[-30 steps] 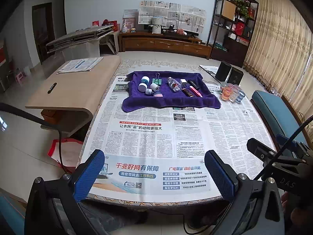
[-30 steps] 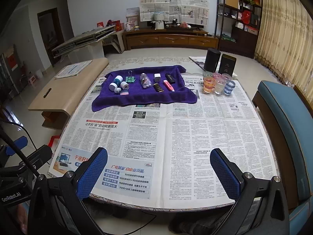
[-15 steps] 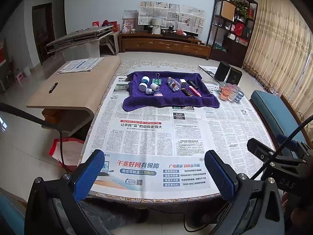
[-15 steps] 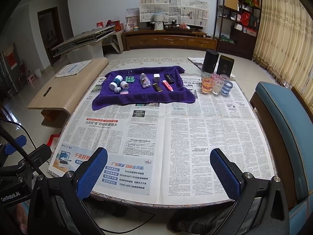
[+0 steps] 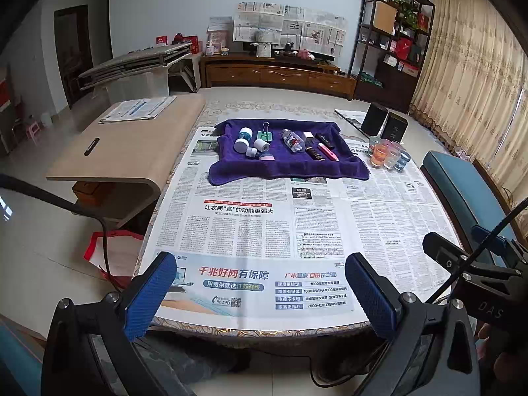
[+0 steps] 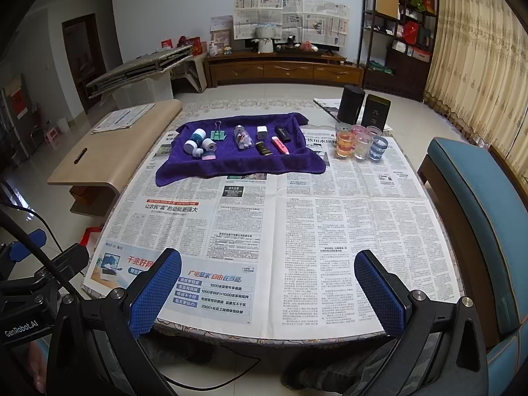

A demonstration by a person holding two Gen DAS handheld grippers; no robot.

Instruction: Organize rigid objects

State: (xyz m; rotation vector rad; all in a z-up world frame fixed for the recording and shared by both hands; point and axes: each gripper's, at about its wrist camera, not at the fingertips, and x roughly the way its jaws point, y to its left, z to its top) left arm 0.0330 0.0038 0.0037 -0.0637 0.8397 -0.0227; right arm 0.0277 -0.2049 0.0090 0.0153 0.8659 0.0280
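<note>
Left wrist view: the left gripper [image 5: 257, 292] hangs over the near table edge with its blue-padded fingers [image 5: 150, 293] spread wide and empty, well apart from the crumpled purple cloth [image 5: 287, 165] at the far end of the newspaper-covered table [image 5: 264, 227]. That cloth gathers the small rigid objects, probably so they stay together: a green binder clip [image 5: 265, 135], a clear plastic bottle [image 5: 293, 140], a pink marker [image 5: 327, 151].

Right wrist view: the right gripper [image 6: 267, 292] is likewise splayed and holds nothing. Five small tinted glasses [image 6: 359, 141] cluster just right of the cloth, with two dark canisters [image 6: 363, 110] behind them, apparently for sorting.
</note>
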